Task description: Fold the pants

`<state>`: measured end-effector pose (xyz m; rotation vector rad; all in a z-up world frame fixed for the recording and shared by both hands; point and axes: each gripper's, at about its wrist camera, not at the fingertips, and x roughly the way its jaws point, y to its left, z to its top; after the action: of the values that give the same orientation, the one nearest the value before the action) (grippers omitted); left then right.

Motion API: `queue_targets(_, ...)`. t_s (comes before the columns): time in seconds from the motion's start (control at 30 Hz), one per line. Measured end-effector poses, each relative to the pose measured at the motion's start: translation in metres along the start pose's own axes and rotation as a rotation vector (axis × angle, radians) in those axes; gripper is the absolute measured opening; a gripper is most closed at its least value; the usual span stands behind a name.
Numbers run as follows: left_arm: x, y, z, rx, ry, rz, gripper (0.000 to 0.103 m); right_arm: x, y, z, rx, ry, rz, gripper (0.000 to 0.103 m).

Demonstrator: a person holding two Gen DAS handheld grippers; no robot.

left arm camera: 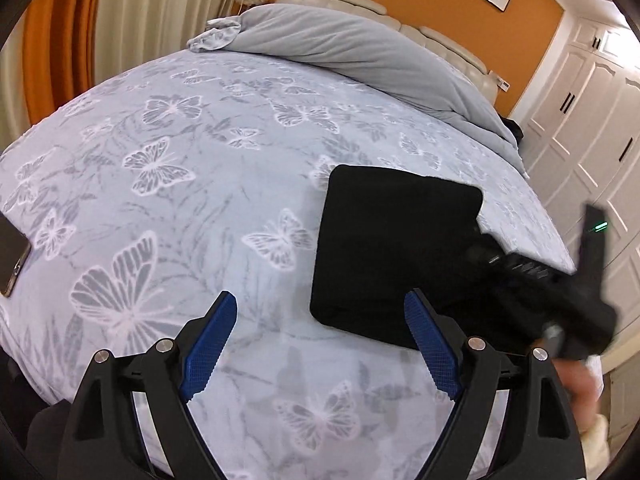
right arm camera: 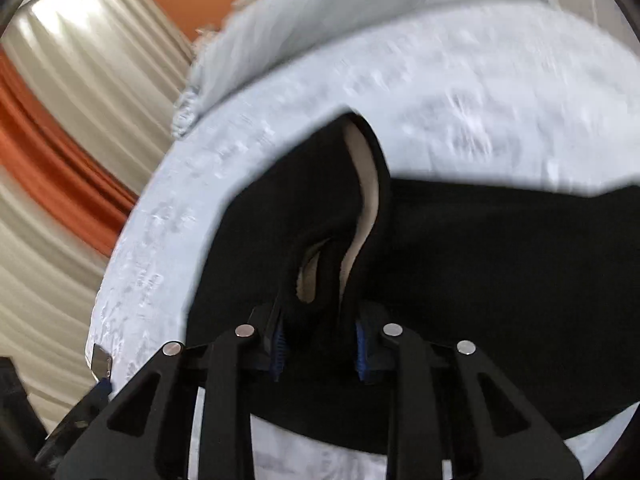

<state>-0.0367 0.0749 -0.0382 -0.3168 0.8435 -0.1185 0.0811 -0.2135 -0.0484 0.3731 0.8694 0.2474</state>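
The black pants (left arm camera: 392, 248) lie folded into a flat square on the bed, right of centre in the left wrist view. My left gripper (left arm camera: 320, 344) is open and empty, hovering just in front of the pants' near left corner. My right gripper (right arm camera: 320, 336) is shut on a bunched fold of the black pants (right arm camera: 480, 264), whose pale lining (right arm camera: 368, 200) shows in the pinch. In the left wrist view the right gripper's black body (left arm camera: 540, 292) sits at the pants' right edge, its fingertips hidden.
The bed has a pale blue butterfly-print cover (left arm camera: 180, 200). A grey duvet (left arm camera: 360, 52) is heaped at the headboard. A phone (left arm camera: 12, 264) lies at the bed's left edge. White wardrobe doors (left arm camera: 592, 120) stand to the right, curtains (left arm camera: 80, 20) to the left.
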Motion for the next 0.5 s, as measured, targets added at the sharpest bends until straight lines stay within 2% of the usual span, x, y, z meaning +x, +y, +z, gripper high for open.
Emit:
queue_targets(0.1, 0.005, -0.001, 0.001, -0.018, -0.001, -0.009, 0.083, 0.007, 0.008, 0.005, -0.043, 0.048, -0.035, 0.026)
queue_targets(0.17, 0.009, -0.003, 0.002, -0.031, 0.006, -0.022, 0.083, 0.021, 0.012, -0.002, -0.084, 0.100, -0.099, 0.026)
queue_targets(0.23, 0.009, -0.006, 0.001, -0.039, 0.005, -0.034, 0.083, 0.031, 0.015, -0.010, -0.124, 0.142, -0.157, 0.035)
queue_targets(0.3, 0.007, -0.009, 0.000, -0.029, 0.006, -0.041, 0.083, 0.027, 0.009, -0.014, -0.095, 0.111, -0.147, 0.043)
queue_targets(0.4, 0.003, -0.012, -0.002, 0.012, -0.001, -0.032, 0.083, 0.018, -0.006, -0.007, 0.000, 0.094, -0.070, 0.046)
queue_targets(0.5, 0.006, -0.008, -0.003, 0.011, 0.008, -0.028, 0.083, 0.020, 0.004, 0.000, -0.033, 0.093, -0.086, 0.047)
